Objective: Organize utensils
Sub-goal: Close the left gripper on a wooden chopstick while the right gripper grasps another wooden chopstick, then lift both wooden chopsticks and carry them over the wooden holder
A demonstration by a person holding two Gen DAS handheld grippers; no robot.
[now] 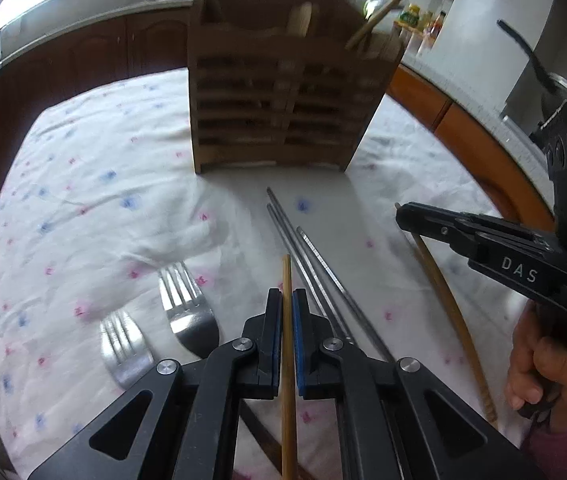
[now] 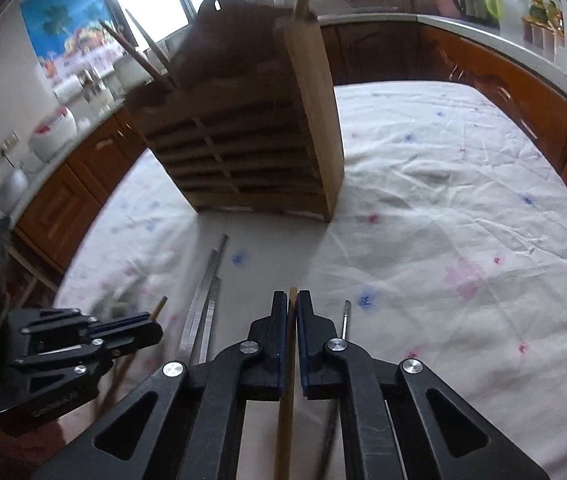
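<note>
Although the slatted brown wooden utensil caddy (image 1: pixel 283 100) stands upright on the white floral-print tablecloth (image 1: pixel 83 208), its top runs out of frame, so the wooden sticks leaning in its compartments are cut off. Beneath the left gripper (image 1: pixel 287 300), the lower ends of 2 shiny steel forks (image 1: pixel 187 304) and 3 thin grey metal chopsticks (image 1: pixel 311 264) are hidden. That gripper is clamped on a slim light bamboo chopstick (image 1: pixel 286 320), blue pads pressing both sides. To its right, the right gripper (image 2: pixel 292 304) pinches a darker, slightly bowed wooden chopstick (image 1: pixel 449 308), whose tail is blurred in the right wrist view. A hand (image 1: pixel 539 372) grips that tool's handle. Wrinkled cloth lies bare right of the caddy. Brown cabinets ring the table's edge.
</note>
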